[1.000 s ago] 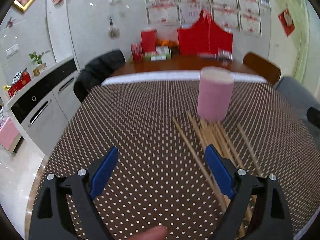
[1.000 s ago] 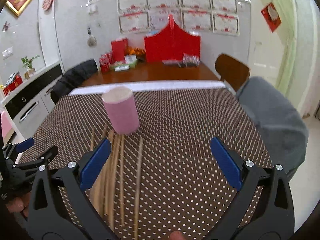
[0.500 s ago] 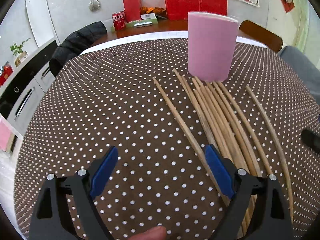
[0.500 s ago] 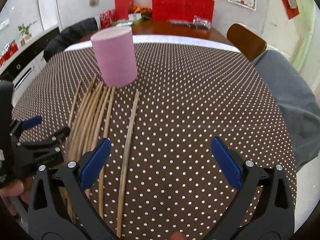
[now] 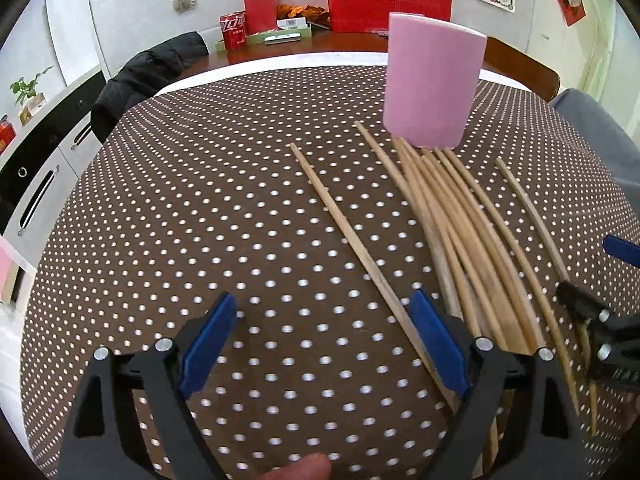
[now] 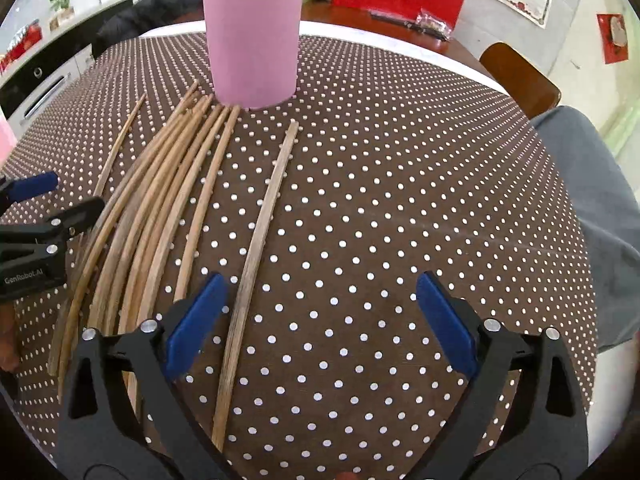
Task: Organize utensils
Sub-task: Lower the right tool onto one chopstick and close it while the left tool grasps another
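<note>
Both grippers sit low over the dotted tabletop, angled down at the chopsticks.

Right gripper: its fingers have just been closing a little from full spread but are wide apart yet, pads touching nothing. The lone chopstick runs from about 12 o'clock down toward 6 o'clock and passes just inside your left finger, not centred.

Left gripper: fingers wide, nothing held. Another single chopstick slants from 11 o'clock down under its right finger.

The main bundle lies between the two grippers, fanned, far ends touching or just short of the pink cup, which stands upright at 12 o'clock.

For the pick, my judgement:
- Shift the right gripper toward 9 o'clock so the lone stick lies mid-gap before you close.
- Keep the fingers square across the stick, not along it.
- Pinch near the thick end; a thin round stick may roll out.
- Take one stick only; your left finger is close to the bundle's outermost stick.
- Keep the left gripper clear, or use it to steady the cup when you drop the stick in.
</note>
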Demonstrator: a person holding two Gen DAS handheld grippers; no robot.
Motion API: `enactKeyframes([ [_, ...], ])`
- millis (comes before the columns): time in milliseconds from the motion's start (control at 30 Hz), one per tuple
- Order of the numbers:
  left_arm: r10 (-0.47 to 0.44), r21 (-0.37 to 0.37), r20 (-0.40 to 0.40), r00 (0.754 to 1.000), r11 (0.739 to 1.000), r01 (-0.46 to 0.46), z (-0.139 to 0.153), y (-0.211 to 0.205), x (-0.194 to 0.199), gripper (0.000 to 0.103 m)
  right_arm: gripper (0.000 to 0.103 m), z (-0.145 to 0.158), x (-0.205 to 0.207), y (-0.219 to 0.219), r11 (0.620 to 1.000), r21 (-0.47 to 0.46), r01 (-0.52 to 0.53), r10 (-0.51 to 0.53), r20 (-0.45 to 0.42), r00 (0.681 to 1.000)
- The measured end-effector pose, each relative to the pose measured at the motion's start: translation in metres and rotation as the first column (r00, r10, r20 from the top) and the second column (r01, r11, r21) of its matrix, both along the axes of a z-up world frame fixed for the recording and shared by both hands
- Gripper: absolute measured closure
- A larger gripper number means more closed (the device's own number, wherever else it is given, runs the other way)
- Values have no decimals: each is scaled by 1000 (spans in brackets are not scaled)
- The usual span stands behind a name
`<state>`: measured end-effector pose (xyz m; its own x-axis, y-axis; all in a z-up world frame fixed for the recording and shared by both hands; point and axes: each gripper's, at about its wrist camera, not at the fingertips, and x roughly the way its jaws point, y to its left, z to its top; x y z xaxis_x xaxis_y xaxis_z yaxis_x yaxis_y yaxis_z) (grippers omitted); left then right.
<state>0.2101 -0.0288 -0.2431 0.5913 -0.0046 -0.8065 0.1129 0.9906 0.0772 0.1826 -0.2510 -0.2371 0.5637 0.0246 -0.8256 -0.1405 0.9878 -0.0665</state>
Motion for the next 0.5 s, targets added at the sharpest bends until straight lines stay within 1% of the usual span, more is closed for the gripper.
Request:
enactKeyframes([
  [33, 1, 9, -1, 1000, 1000, -1, 1, 1, 3, 15, 22, 1, 1, -2, 1000, 8, 3, -3, -4, 1000],
  [67, 3, 21, 0, 1000, 1000, -3, 1, 1, 6, 15, 25, 2, 3, -3, 1000, 4, 6, -6, -3, 1000],
  [133, 2, 37, -1, 1000, 999, -2, 3, -1, 14, 15, 42, 3, 10, -4, 1000, 21, -1, 1, -8, 1000],
  [167, -1, 42, 0, 1000, 999, 1, 2, -4, 15, 15, 45, 2, 16, -2, 999, 32, -8, 9, -16, 1000],
  [233, -5, 49, 3, 1000, 999, 4, 1, -7, 21, 15, 46, 2, 25, 1, 999, 40, -18, 19, -21, 1000],
  [367, -30, 28, -10, 999, 999, 30, 1, -13, 35, 16, 48, 2, 43, 10, 998, 55, -36, 38, -27, 999],
  [400, -35, 19, -17, 999, 999, 35, 1, -13, 38, 18, 55, 3, 46, 11, 997, 59, -46, 48, -27, 998],
  [433, -51, -8, -22, 998, 999, 51, 1, -12, 38, 23, 66, 4, 48, 13, 997, 56, -54, 55, -26, 998],
  [467, -71, -40, -24, 997, 997, 70, 2, -11, 38, 35, 70, 4, 49, 16, 996, 54, -67, 68, -29, 997],
  [500, -86, -34, -20, 996, 996, 86, 4, -12, 36, 47, 79, 4, 50, 17, 995, 55, -79, 81, -31, 996],
])
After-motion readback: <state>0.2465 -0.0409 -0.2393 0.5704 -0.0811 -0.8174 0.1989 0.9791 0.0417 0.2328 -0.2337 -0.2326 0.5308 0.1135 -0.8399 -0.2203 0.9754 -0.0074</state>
